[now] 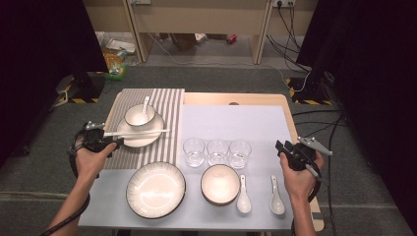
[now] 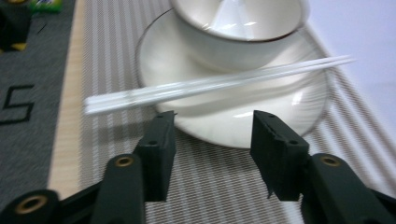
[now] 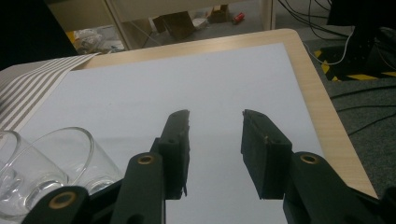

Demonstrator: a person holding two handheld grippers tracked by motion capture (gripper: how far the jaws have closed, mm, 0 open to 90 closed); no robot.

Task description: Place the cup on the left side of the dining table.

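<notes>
- Striped placemat (image 1: 162,123) is carrying a plate (image 2: 224,121) with a bowl on it.
- White chopsticks (image 2: 210,84) are lying across that plate, seemingly just placed.
- Left gripper (image 2: 212,126) is gaping empty beside them; next likely another utensil.
- Right gripper (image 3: 215,126) is hovering open, empty.

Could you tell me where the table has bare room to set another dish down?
The white mat is bare behind the three glasses, up to the table's far edge. The near strip with large plate, bowl and spoons is crowded.
</notes>
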